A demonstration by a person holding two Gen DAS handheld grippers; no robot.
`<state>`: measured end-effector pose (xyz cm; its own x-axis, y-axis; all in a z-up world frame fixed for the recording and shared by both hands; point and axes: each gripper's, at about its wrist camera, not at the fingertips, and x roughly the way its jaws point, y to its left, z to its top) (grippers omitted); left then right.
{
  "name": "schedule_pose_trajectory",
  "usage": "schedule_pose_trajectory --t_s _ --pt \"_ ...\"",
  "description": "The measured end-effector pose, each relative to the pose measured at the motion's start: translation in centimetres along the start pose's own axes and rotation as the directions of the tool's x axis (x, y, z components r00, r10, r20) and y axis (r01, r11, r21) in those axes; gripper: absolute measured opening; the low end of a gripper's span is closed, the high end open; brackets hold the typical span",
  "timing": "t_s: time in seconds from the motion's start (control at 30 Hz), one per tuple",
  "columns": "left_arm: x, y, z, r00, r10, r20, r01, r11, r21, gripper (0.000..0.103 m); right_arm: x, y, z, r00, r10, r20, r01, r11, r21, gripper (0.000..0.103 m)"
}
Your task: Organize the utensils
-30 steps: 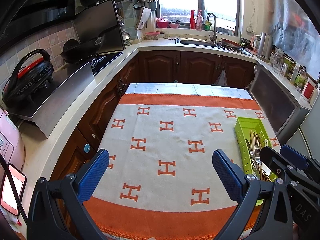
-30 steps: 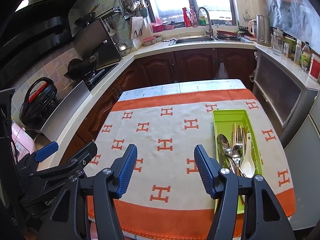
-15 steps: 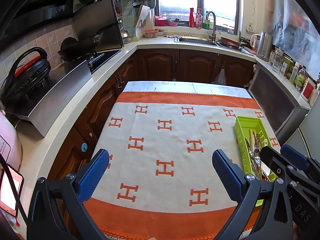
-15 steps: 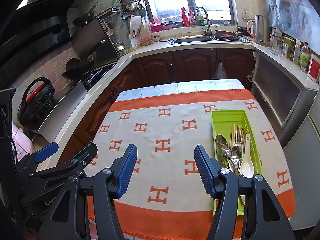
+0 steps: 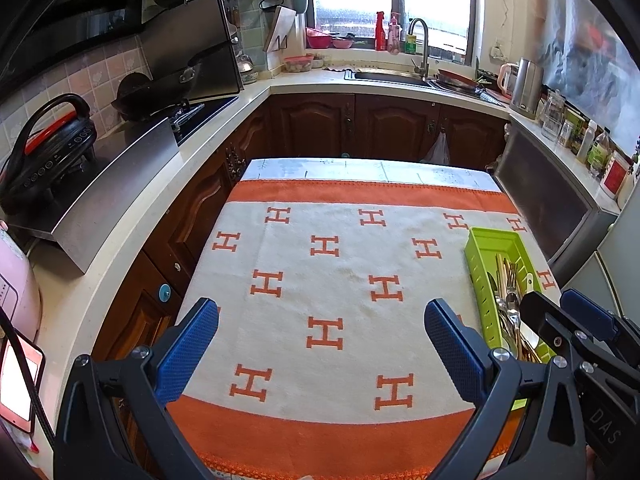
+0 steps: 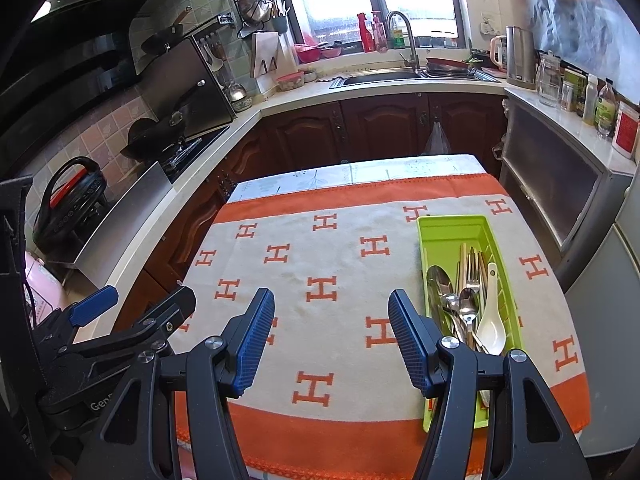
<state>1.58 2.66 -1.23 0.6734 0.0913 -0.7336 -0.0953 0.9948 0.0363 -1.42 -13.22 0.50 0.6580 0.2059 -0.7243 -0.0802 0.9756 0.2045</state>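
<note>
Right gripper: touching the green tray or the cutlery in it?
Apart. In the right wrist view the right gripper stands open above bare cloth; the green tray with its cutlery lies to the right, and nothing sits between the jaws.

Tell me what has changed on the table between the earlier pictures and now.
Nothing on the table has visibly changed. The green tray still sits at the right side of the orange-and-white cloth, with the spoons, forks and white spoon lying in it as before. The left gripper and right gripper both stay open and empty above the cloth; only the left view drifts slightly.
</note>
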Motion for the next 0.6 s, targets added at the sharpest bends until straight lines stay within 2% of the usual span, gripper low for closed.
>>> schedule_pose_trajectory --t_s 0.6 --pt "0.40 0.03 -0.39 1.000 -0.010 -0.015 0.010 1.000 0.001 0.102 0.36 -0.58 -0.48 1.000 -0.001 -0.007 0.001 1.000 0.004 0.061"
